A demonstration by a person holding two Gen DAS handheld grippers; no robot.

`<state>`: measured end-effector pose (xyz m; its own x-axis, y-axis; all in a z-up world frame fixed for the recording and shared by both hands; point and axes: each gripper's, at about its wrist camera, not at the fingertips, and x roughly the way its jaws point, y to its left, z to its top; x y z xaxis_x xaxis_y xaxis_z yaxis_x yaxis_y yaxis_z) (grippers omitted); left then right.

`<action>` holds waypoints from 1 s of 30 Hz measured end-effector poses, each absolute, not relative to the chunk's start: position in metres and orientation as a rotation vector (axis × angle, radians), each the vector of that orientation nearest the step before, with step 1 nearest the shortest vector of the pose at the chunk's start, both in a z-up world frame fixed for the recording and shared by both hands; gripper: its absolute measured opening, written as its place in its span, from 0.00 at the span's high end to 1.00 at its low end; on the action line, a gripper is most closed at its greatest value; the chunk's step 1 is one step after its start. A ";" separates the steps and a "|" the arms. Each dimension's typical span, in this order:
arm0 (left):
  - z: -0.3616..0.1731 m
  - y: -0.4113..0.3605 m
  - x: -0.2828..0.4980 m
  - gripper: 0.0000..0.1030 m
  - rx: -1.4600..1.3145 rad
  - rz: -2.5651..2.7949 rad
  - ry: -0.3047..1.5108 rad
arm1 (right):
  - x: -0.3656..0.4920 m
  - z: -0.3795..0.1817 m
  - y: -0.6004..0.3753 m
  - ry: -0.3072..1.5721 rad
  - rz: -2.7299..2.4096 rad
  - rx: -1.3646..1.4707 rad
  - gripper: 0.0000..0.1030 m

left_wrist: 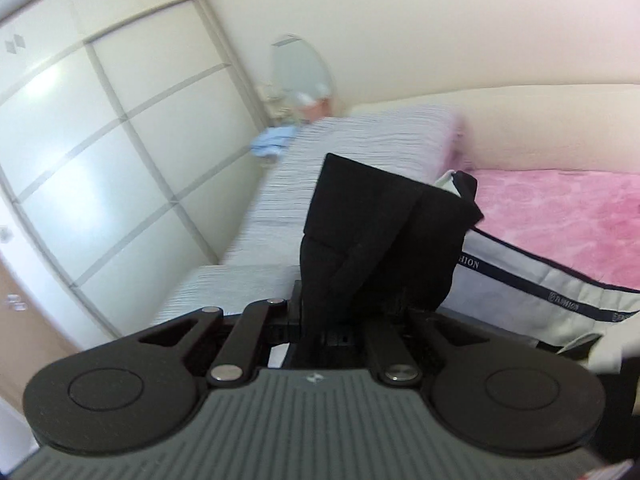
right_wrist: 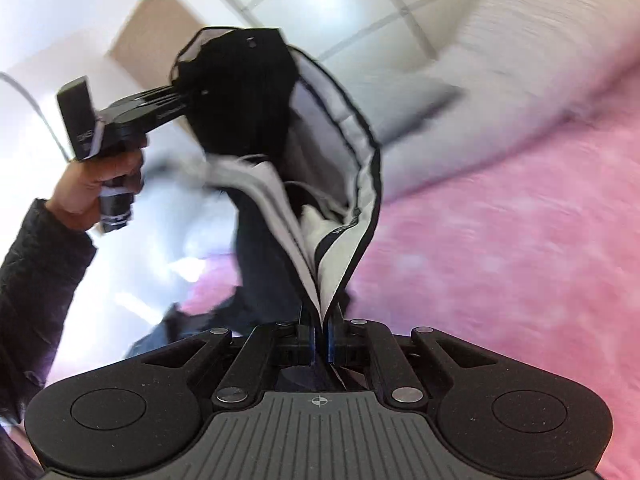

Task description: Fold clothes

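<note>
Black trousers (right_wrist: 240, 92) seemingly between both tongs (right_wrist: 320, 344)

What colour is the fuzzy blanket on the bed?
Pink; the blanket shows best in the right wrist view.

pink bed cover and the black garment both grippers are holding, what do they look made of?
Bed cover: looks like plush fleece, matte, with a fuzzy mottled nap.
Black garment: probably woven trouser cloth, matte and smooth, with a light lining band bearing printed lettering. Blur leaves the fibre open.
</note>
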<state>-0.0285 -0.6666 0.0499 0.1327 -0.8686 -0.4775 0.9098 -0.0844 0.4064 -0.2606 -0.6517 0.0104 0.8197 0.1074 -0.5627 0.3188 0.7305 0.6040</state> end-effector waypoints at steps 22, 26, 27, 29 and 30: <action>-0.225 -0.969 -0.256 0.70 1.029 -1.748 0.466 | -0.476 -0.218 -0.993 0.966 -0.581 1.024 0.95; -0.197 -0.921 -0.188 0.59 1.005 -1.664 0.481 | -0.462 -0.225 -0.985 1.095 -0.683 0.871 0.48; -0.192 -0.903 -0.169 0.59 1.008 -1.633 0.486 | -0.458 -0.219 -0.979 1.122 -0.724 0.803 0.41; -0.184 -0.860 -0.128 0.56 1.036 -1.549 0.501 | -0.446 -0.206 -0.959 1.147 -0.780 0.625 0.37; -0.182 -0.837 -0.109 0.55 1.069 -1.503 0.496 | -0.437 -0.198 -0.946 1.151 -0.794 0.521 0.37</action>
